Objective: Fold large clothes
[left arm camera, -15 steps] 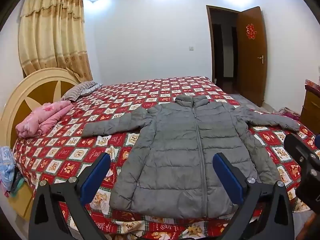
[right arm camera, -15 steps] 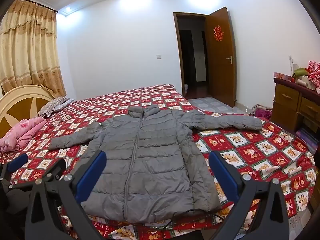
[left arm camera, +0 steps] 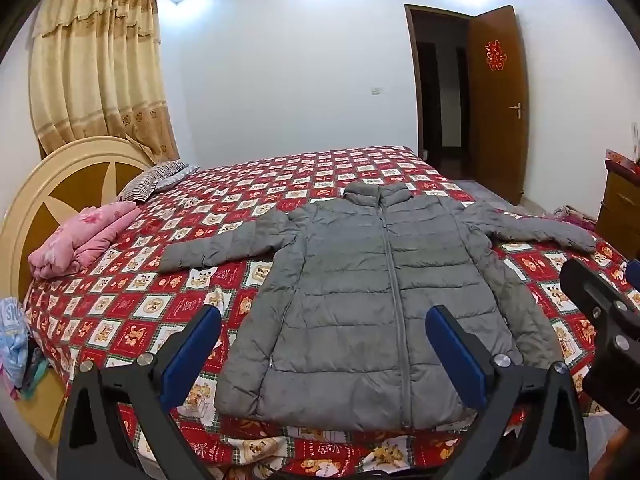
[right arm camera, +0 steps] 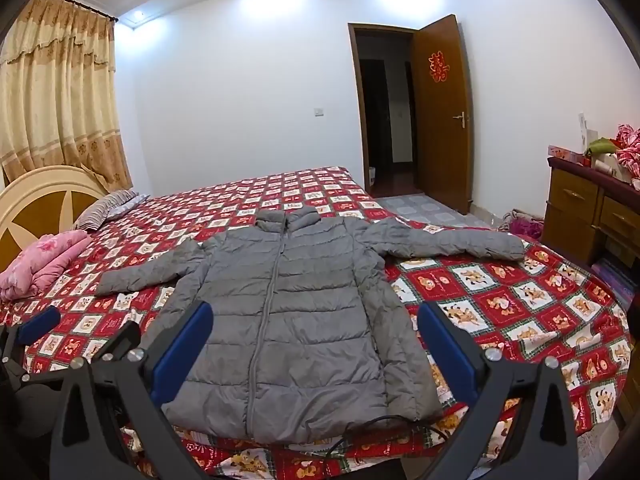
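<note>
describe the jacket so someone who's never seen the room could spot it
Start at the bed with the red checked cover. The jacket lies flat on its near half, zipped, collar away from the cameras, both sleeves spread wide. It is the only grey, quilted thing there; the pink blanket by the headboard is bundled.

Grey quilted puffer jacket (left arm camera: 372, 300) (right arm camera: 280, 320): laid flat, front up, zip closed, both sleeves spread outward, hem at the near bed edge, collar farthest away.
</note>
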The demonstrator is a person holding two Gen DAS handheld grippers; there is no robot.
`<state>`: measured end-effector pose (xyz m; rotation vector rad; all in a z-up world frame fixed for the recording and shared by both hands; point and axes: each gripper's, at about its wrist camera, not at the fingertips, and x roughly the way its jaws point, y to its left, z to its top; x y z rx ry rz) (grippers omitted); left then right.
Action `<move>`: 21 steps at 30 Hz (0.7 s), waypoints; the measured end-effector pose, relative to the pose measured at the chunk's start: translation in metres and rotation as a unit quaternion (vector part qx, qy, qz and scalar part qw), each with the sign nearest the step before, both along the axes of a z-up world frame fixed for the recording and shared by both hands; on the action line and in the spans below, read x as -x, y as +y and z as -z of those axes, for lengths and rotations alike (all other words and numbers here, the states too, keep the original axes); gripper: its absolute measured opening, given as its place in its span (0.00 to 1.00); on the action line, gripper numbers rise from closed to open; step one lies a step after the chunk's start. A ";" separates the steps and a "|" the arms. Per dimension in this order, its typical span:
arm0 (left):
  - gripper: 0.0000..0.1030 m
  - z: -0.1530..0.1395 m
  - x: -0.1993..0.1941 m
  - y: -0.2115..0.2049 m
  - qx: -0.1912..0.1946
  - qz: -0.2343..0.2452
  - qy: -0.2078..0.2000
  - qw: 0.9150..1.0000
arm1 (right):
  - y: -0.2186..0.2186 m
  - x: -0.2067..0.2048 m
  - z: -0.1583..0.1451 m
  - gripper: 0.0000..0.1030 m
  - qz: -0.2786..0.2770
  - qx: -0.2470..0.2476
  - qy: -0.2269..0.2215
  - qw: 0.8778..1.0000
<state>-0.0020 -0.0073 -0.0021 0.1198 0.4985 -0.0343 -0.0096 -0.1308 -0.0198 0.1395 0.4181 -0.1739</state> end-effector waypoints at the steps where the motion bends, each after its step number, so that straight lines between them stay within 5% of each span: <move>1: 0.99 0.001 -0.001 0.000 -0.001 -0.001 0.000 1.000 | 0.000 0.000 0.000 1.00 -0.001 0.001 0.000 1.000; 21: 0.99 0.001 0.001 0.000 0.002 0.006 0.000 1.000 | -0.001 0.001 -0.002 1.00 0.000 0.002 -0.001 1.000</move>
